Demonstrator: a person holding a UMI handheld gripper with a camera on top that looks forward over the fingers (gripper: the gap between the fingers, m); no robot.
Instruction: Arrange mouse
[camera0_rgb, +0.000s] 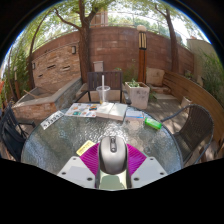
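A grey computer mouse (112, 152) sits between my two fingers, its front pointing away from me. My gripper (112, 160) is shut on it: the magenta pads (91, 158) press against both its sides. The mouse is over the near edge of a round glass table (55, 142). Its lower part is hidden by the gripper body.
A yellow item (85, 147) lies just left of the fingers. Farther on the table are papers (95, 111), a green object (152, 124), a white cup (104, 94) and a planter (137, 94). Dark chairs (196, 126) flank the table; a brick wall stands behind.
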